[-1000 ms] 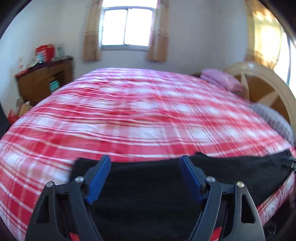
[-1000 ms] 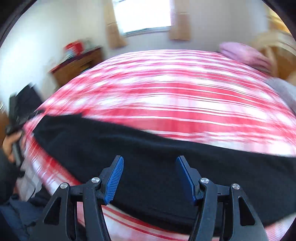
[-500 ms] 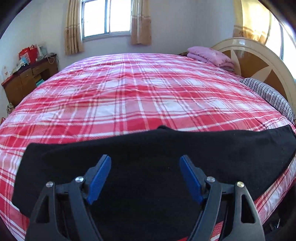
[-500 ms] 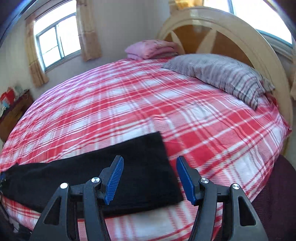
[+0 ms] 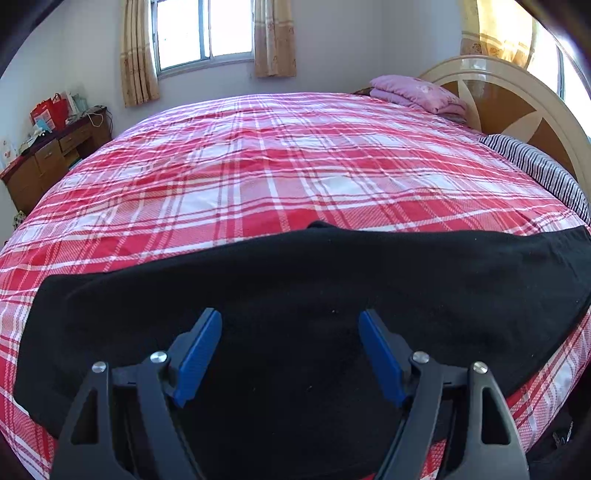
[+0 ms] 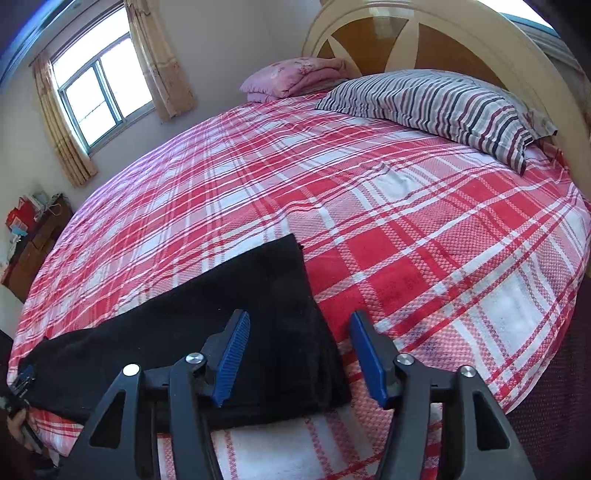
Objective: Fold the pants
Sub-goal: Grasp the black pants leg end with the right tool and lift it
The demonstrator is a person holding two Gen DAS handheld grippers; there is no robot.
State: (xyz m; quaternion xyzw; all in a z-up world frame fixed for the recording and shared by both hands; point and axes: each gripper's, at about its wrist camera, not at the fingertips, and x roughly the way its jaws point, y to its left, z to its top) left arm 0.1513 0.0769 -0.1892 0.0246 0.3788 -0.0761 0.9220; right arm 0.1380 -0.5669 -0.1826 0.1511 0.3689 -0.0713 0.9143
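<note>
Black pants (image 5: 332, 295) lie flat in a long strip along the near edge of a bed with a red and white plaid cover (image 5: 295, 166). My left gripper (image 5: 290, 314) hovers over the middle of the pants, open, with nothing between its blue pads. In the right wrist view the pants (image 6: 184, 325) end in a straight edge. My right gripper (image 6: 298, 317) hangs above that right end, its jaws closing. The end edge lies below the gap and the pads do not touch the cloth.
A striped pillow (image 6: 443, 103) and a folded pink blanket (image 6: 295, 77) lie at the curved wooden headboard (image 6: 406, 33) on the right. A wooden desk (image 5: 55, 155) with clutter stands by the left wall under a curtained window (image 5: 203, 33). Plaid cover (image 6: 406, 240) stretches beyond the pants.
My right gripper has swung from the middle of the pants to their right end, and its jaws have narrowed a little. My left gripper has come closer over the pants, still open.
</note>
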